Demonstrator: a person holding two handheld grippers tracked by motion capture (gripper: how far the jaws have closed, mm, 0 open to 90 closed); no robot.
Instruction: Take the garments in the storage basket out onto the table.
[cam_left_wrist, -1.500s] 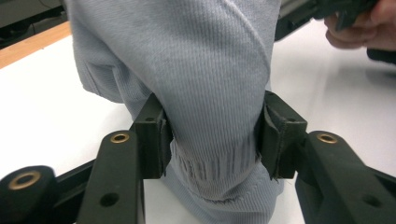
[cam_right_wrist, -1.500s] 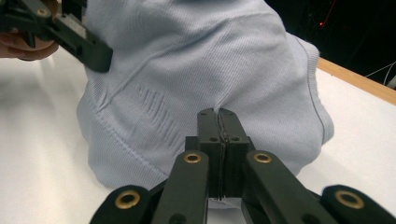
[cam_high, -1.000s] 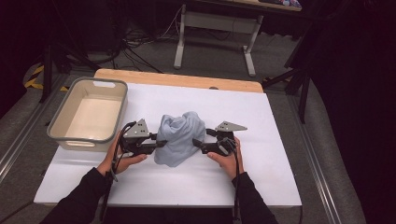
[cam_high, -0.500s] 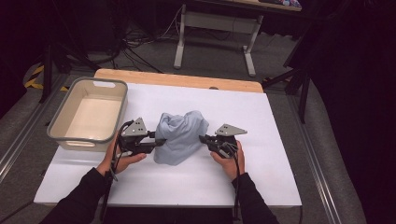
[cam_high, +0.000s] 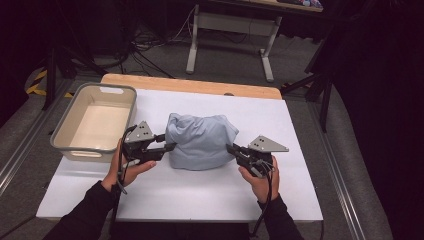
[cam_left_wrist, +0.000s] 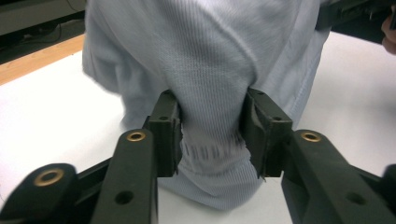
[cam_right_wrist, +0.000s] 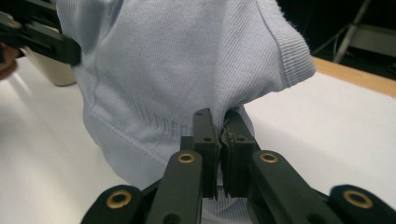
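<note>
A light blue knit cloth (cam_high: 200, 140) lies bunched in the middle of the white table (cam_high: 200, 200). My left gripper (cam_high: 169, 147) is at its left edge. In the left gripper view a thick fold of the cloth (cam_left_wrist: 205, 56) fills the gap of the left gripper (cam_left_wrist: 212, 121), squeezed by both pads; these jaws have just been opening. My right gripper (cam_high: 231, 148) is at the cloth's right edge. The right gripper view shows the right gripper (cam_right_wrist: 219, 121) shut on a thin fold of the cloth (cam_right_wrist: 177, 65), lifted slightly off the table.
A grey-rimmed beige bin (cam_high: 87, 152) stands at the table's left, just behind my left hand. A wooden strip (cam_high: 190, 86) runs along the far edge. Beyond the table are a desk frame (cam_high: 230, 30) and cables on the floor.
My right gripper has closed on the cloth's right edge and moved right and up, drawing the cloth wider. The left hand has stayed in place.
</note>
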